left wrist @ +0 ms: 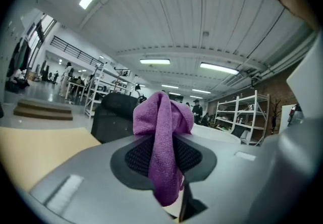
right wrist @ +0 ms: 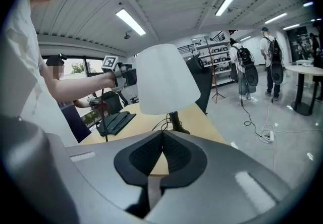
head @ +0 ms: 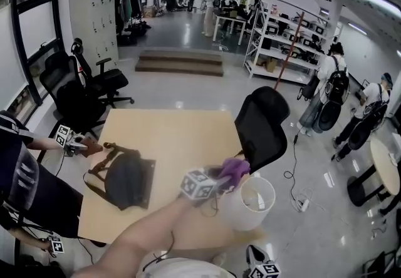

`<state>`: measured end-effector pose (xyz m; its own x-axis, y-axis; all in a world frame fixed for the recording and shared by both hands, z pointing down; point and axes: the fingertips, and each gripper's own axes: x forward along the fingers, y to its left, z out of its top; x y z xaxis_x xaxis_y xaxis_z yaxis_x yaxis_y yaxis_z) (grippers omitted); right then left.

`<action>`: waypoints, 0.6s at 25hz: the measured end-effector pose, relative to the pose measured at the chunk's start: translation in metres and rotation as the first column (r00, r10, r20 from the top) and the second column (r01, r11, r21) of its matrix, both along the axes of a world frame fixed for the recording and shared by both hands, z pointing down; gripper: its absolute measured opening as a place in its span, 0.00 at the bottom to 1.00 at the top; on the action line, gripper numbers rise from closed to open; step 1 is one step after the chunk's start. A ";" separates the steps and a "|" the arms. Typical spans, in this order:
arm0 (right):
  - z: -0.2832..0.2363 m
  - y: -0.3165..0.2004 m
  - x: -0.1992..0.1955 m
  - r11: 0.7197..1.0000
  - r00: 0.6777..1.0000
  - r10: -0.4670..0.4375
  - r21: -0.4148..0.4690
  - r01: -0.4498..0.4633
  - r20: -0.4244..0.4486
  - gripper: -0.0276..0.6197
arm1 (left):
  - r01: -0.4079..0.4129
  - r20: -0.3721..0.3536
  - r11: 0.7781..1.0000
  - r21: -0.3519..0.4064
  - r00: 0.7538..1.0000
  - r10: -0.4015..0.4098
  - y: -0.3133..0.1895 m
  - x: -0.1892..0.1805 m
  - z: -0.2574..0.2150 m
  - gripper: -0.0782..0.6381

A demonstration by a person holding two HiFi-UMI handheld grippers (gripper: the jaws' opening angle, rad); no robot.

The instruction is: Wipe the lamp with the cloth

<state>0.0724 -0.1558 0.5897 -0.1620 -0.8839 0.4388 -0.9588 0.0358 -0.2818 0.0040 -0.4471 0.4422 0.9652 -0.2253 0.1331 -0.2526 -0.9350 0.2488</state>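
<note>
The lamp (head: pixel 249 203) stands on the near right part of the table (head: pixel 175 139). It is upright, so its long axis runs straight up and down. Its white shade opens upward and widens toward the bottom, and in the right gripper view I can see a dark foot (right wrist: pixel 175 123) with a cord trailing from under the shade.

The purple cloth (head: pixel 236 169) is at the lamp's upper left rim. My left gripper (head: pixel 223 179) is clamped on it, with a fold pinched between the pads and a loose bunch sticking out past the tips. I cannot tell whether the cloth is touching the shade or just beside it.

My right gripper (right wrist: pixel 162 134) sits low on the near side of the lamp, looking up at it. Its jaws are pressed together with nothing between them.

I judge the wipe is only at its start. To do it well, I would lay the loose bunch against the shade, not the hard tips. I would stroke down along the upright axis with light pressure, because a sideways push high up could tip the lamp. The free gripper could steady the foot.

Left of the lamp a black bag (head: pixel 125 176) lies flat. A black chair (head: pixel 263 123) stands just behind the lamp.
</note>
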 end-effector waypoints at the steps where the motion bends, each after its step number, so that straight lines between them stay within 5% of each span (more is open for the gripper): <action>1: 0.000 0.000 0.006 1.000 1.000 -0.003 -0.004 0.003 -0.001 0.06 | -0.038 -0.022 0.999 0.008 0.999 0.038 0.005 0.008 -0.011 0.24; 5: 0.010 -0.001 0.033 1.000 1.000 -0.008 -0.013 0.008 -0.012 0.06 | -0.159 -0.004 0.987 0.015 0.987 0.159 0.029 0.039 -0.009 0.24; 8: 0.015 -0.039 0.061 0.999 0.999 -0.021 0.046 0.022 -0.027 0.06 | -0.151 0.042 0.988 0.040 0.988 0.150 0.003 0.049 -0.003 0.24; 15: 0.013 -0.014 0.093 0.999 0.999 0.040 -0.016 -0.040 0.029 0.06 | -0.205 0.242 0.979 -0.018 0.949 0.203 0.002 0.056 0.044 0.24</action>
